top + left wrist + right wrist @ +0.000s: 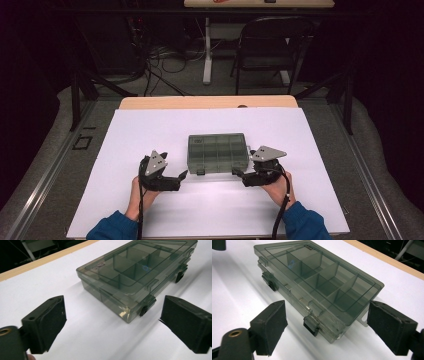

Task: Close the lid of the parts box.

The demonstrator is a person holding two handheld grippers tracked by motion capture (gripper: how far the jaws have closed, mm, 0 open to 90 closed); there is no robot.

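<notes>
Two grippers, both with jaws spread wide and nothing clamped. Left gripper (183,175) sits just off the near-left corner of the smoky compartment box (218,152); right gripper (237,173) at its near-right corner, a latch (311,326) between the pads, untouched. Box lies closed, flat on the white table (150,125), mid-sheet
</notes>
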